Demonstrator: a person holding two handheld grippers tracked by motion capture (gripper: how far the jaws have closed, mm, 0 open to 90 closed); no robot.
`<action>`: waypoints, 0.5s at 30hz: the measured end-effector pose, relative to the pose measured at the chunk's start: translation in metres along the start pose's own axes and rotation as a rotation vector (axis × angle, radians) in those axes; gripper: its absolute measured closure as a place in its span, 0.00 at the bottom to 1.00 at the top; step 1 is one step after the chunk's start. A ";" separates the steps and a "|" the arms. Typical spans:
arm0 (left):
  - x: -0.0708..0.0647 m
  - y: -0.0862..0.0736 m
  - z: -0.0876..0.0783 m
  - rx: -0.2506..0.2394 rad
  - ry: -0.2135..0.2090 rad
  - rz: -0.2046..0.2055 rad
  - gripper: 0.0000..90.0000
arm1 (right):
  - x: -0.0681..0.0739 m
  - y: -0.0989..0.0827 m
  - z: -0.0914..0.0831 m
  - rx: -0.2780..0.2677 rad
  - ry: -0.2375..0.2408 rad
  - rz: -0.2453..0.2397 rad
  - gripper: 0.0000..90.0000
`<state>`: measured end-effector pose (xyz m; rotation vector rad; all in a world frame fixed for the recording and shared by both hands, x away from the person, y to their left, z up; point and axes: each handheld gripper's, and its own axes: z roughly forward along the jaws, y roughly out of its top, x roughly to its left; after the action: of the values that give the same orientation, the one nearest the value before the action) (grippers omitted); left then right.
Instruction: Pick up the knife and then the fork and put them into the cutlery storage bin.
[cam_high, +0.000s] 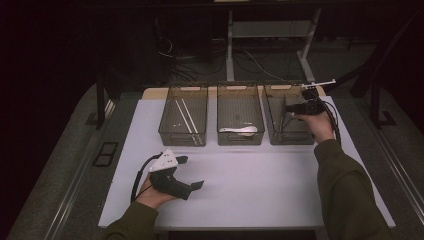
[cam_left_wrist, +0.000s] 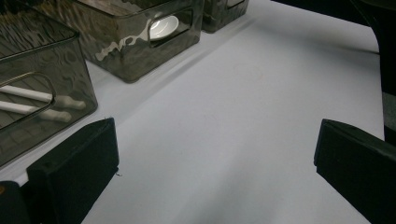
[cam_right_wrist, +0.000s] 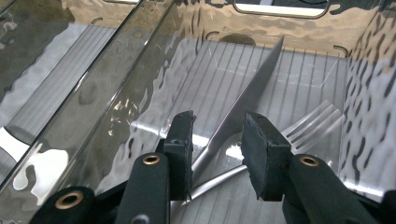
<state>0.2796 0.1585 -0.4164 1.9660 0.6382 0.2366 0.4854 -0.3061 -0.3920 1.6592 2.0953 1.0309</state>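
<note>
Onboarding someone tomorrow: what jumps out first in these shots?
Three smoky clear bins in a row at the table's far edge: left bin with white chopsticks, middle with a white spoon. The right claw hangs open inside the right bin over a knife and fork; the left claw rests open.

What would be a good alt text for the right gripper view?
The right hand-held gripper, jaws apart, reaches into a smoky clear bin just above a metal knife and fork on its ribbed floor.

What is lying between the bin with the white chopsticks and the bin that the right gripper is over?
The middle bin, holding a white spoon, seen in the high view.
</note>
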 end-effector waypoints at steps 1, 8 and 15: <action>0.000 0.000 0.000 0.000 0.001 0.000 0.00 | 0.000 0.000 0.000 -0.004 0.000 -0.002 0.65; 0.000 0.000 0.000 0.001 0.003 0.000 0.00 | -0.001 -0.001 -0.002 -0.011 0.029 0.003 0.49; 0.000 -0.001 0.000 0.010 0.007 0.007 0.00 | 0.002 -0.003 -0.008 -0.050 0.055 -0.039 0.34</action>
<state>0.2796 0.1590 -0.4168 1.9776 0.6384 0.2456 0.4782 -0.3075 -0.3880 1.5770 2.1101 1.1191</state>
